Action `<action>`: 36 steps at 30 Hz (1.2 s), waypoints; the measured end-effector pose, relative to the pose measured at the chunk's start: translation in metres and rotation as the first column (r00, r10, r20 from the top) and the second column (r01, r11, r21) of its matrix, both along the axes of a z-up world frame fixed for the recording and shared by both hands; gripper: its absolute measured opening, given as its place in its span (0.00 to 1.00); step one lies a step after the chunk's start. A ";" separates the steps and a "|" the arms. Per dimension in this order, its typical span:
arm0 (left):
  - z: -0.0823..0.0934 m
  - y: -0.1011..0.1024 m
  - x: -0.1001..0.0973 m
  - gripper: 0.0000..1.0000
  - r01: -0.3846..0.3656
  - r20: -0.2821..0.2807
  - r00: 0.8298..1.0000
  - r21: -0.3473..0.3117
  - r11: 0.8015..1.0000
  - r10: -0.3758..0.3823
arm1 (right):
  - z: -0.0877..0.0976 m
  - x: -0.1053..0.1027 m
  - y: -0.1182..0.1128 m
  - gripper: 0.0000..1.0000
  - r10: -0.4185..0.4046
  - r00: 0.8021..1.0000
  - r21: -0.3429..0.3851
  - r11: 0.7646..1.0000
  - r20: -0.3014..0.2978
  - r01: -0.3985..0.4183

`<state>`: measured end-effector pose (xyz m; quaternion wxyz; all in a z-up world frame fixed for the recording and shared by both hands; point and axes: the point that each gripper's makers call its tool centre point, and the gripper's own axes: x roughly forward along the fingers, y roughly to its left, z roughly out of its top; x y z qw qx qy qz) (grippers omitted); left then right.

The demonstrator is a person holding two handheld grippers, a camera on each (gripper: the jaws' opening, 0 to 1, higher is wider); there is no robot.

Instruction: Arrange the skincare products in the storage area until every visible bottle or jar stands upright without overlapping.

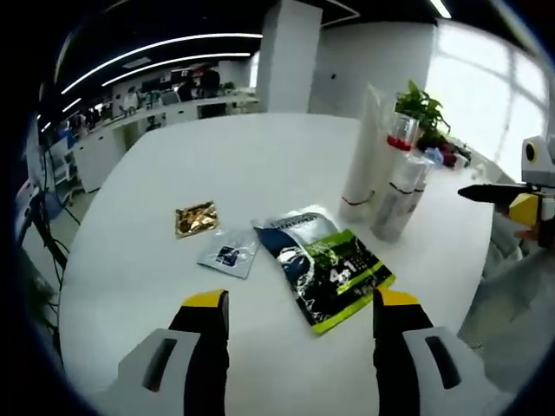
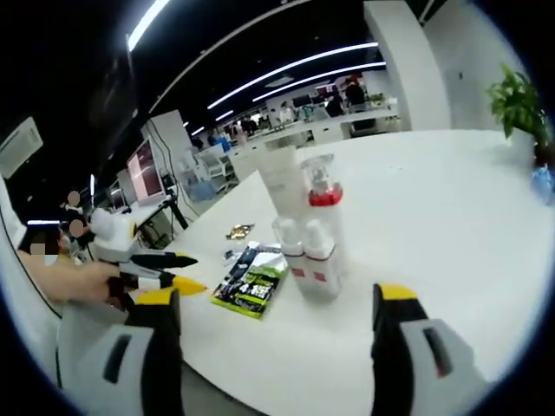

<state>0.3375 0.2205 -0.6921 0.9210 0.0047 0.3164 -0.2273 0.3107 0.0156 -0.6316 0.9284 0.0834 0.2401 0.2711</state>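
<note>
- Left gripper view: left tongs (image 1: 301, 312) spread and empty above the worktop (image 1: 260, 165); sachets (image 1: 325, 264) lie flat, bottles (image 1: 390, 173) upright at far right.
- Right gripper view: right tongs (image 2: 277, 321) spread, empty; bottles (image 2: 308, 230) cluster tightly, so a careless nudge could topple them.

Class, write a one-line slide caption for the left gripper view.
Open left hand-held gripper hovers over sachets lying flat on a white table, upright bottles beyond.

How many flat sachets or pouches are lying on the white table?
3. The gold sachet lies farthest left, the small silver-blue sachet beside it, and the large green-black pouch nearest the upright bottles. More may hide behind those.
</note>
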 end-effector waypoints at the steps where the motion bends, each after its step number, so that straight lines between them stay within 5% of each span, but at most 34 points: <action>1: 0.002 0.002 -0.001 0.65 -0.003 0.004 1.000 0.000 1.000 0.003 | 0.001 -0.001 0.000 0.92 -0.001 1.000 -0.001 1.000 0.002 0.001; 10: 0.006 0.021 -0.018 0.70 -0.047 0.013 0.999 -0.004 0.999 0.047 | 0.010 -0.008 -0.002 0.93 0.000 1.000 0.009 1.000 0.019 0.000; 36: 0.041 0.024 -0.032 0.74 -0.066 0.053 0.996 -0.027 0.997 0.068 | 0.042 -0.011 -0.011 0.95 0.009 0.996 0.010 1.000 0.083 -0.010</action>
